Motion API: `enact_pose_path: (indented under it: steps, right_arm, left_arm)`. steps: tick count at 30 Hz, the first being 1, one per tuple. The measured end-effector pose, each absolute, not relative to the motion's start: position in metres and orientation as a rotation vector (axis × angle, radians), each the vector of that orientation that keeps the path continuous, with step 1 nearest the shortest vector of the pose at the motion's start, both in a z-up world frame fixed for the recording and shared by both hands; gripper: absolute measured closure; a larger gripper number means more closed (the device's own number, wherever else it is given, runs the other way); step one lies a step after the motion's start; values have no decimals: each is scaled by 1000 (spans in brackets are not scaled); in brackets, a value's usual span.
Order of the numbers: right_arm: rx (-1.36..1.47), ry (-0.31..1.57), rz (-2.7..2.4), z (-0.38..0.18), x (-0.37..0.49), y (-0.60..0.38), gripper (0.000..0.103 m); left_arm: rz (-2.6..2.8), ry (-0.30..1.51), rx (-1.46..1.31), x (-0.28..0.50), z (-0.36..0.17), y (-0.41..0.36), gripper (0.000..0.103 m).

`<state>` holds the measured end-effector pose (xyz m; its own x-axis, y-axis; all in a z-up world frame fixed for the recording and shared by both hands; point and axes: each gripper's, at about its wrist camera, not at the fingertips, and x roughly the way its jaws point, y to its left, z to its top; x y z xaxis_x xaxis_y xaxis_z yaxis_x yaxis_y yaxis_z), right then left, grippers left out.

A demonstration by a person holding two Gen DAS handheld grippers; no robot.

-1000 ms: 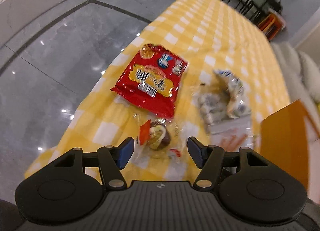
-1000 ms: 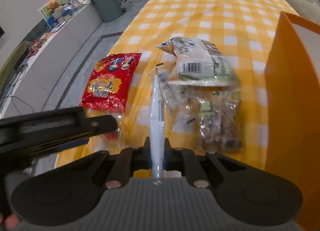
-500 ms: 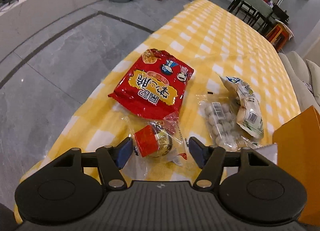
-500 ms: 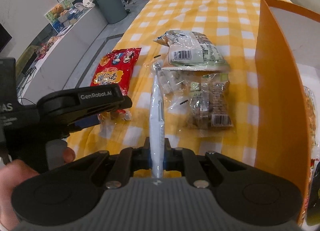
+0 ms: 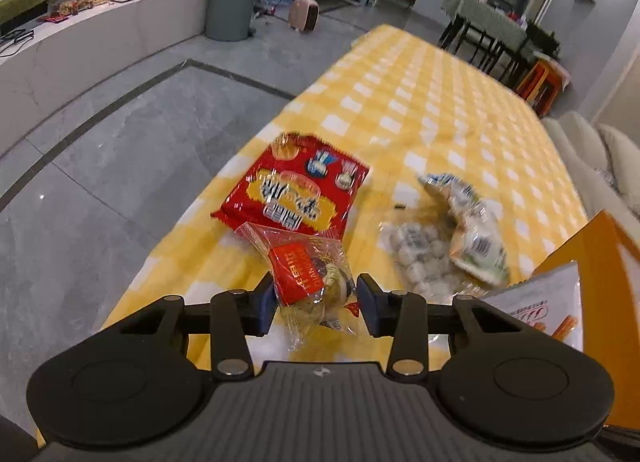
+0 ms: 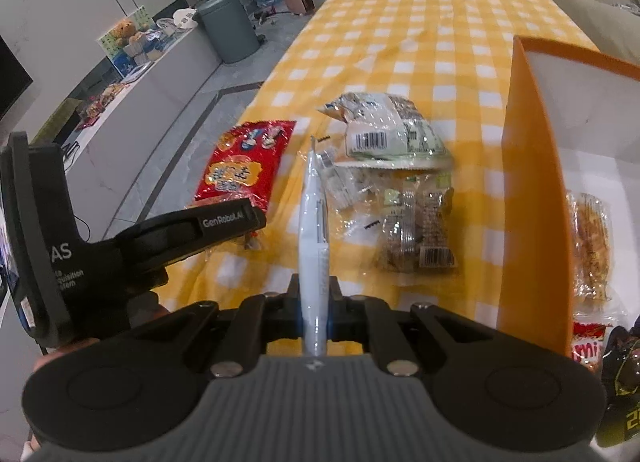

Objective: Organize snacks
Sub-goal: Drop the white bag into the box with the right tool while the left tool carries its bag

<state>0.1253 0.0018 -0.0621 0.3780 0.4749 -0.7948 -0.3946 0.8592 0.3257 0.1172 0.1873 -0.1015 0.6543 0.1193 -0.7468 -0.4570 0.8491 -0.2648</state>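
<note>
Broadly, a long table under a yellow-and-white checked cloth fills both views, with grey tiled floor beside it. At the right edge of the table stands an orange box with a white inside; a clear pack of brown twisted snacks lies in it, along with other packets at its near end that are too cut off to read.

On the cloth left of the box, a red snack bag lies flat near the table's floor-side edge. Well apart from it, closer to the box, a pale green-and-white bag with a barcode rests partly over a clear bag of brown pieces, and a clear bag of small pale round sweets lies just beside them.

The left gripper has its jaws closing around a small clear packet with a red label; the blue pads sit at the packet's two sides, and whether they already press on it cannot be told. The packet's far end lies over the near edge of the red bag.

The right gripper is clenched on a thin white packet, held edge-on and sticking forward above the cloth, left of the box.
</note>
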Motion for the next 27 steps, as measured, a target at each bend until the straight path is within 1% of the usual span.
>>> enact_pose_path:
  steps: [15,27]
  right_arm:
    - [207,934,555,-3,113,-36,96]
    - [285,807,547,53,102,-93,96]
  left_arm:
    - [208,608,-523,86,-31,175,56]
    - [35,538,-430,77,10,127,56]
